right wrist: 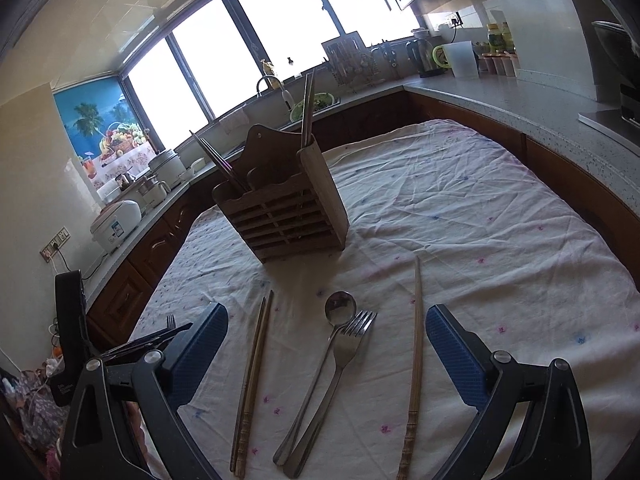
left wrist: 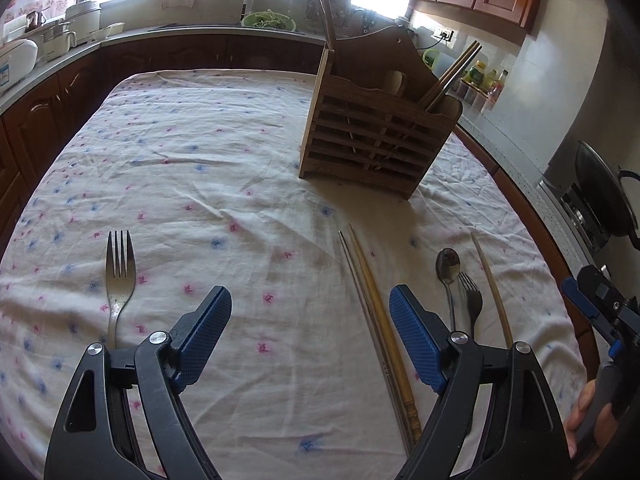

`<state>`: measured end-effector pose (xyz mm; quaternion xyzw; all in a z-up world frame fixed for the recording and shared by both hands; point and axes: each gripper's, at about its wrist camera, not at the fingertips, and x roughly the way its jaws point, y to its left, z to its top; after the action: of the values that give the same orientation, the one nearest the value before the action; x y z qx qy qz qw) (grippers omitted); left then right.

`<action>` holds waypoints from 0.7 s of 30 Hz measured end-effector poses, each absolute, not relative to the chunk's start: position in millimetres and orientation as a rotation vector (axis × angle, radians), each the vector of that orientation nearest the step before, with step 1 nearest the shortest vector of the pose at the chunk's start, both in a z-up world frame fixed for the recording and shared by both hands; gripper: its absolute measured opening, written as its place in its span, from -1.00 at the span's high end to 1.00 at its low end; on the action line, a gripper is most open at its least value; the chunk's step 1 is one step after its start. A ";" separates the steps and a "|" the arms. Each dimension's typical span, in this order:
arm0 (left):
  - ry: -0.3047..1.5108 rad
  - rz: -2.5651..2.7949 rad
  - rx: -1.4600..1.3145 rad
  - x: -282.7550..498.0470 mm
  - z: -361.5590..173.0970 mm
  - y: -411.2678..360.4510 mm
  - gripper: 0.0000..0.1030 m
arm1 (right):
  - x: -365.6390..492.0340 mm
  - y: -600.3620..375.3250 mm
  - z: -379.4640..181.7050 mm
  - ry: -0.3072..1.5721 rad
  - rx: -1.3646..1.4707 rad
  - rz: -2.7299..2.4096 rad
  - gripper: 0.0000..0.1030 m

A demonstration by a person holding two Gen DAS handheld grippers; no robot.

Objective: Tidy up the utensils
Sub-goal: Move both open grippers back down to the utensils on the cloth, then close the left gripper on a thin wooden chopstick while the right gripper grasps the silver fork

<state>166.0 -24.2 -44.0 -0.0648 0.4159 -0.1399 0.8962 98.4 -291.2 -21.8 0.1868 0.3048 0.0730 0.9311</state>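
Both grippers, left and right, are hanging wide open, holding nothing. Spoon and fork are lying crossed between the right's fingers (lift one singly); holder is standing beyond.

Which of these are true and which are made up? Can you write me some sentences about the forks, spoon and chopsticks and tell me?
1. The wooden holder stands on the tablecloth. True.
2. The spoon is inside the holder. False: it lies on the cloth beside a fork.
3. The right gripper holds a chopstick. False: it is open and empty.
4. One fork lies alone, apart from the others. True.
5. The left gripper is open. True.
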 end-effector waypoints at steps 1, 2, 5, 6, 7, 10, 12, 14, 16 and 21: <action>0.871 -0.293 -0.131 167.3 -45.8 -25.7 -0.52 | 99.0 -291.2 -23.1 0.629 0.380 0.148 -0.94; 0.882 -0.297 -0.129 169.2 -47.6 -27.2 -0.49 | 99.6 -290.4 -24.6 0.634 0.375 0.146 -0.93; 0.913 -0.312 -0.122 174.8 -53.2 -32.7 -0.27 | 104.2 -285.6 -30.1 0.663 0.354 0.144 -0.76; 0.924 -0.319 -0.118 177.2 -55.1 -35.0 -0.16 | 106.3 -283.8 -32.9 0.678 0.354 0.148 -0.63; 0.934 -0.324 -0.114 179.4 -56.8 -37.6 -0.08 | 109.1 -282.3 -36.1 0.696 0.352 0.149 -0.52; 0.959 -0.329 -0.091 187.4 -63.8 -47.1 0.03 | 118.9 -276.9 -48.6 0.761 0.348 0.153 -0.18; 0.980 -0.335 -0.077 193.7 -68.6 -53.6 0.14 | 125.0 -272.6 -58.3 0.806 0.339 0.146 -0.03; 0.997 -0.340 -0.058 199.6 -73.5 -60.4 0.22 | 129.6 -271.2 -67.8 0.840 0.345 0.147 0.03; 1.017 -0.346 -0.044 205.5 -78.6 -67.3 0.35 | 132.3 -271.1 -75.6 0.863 0.356 0.150 0.13; 1.004 -0.344 0.017 211.4 -80.0 -78.1 0.38 | 136.3 -273.0 -84.9 0.888 0.367 0.150 0.18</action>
<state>211.4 -78.1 -80.0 0.0083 0.4786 -0.1642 0.8625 136.3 -273.0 -84.9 0.1763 0.4267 0.0721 0.8841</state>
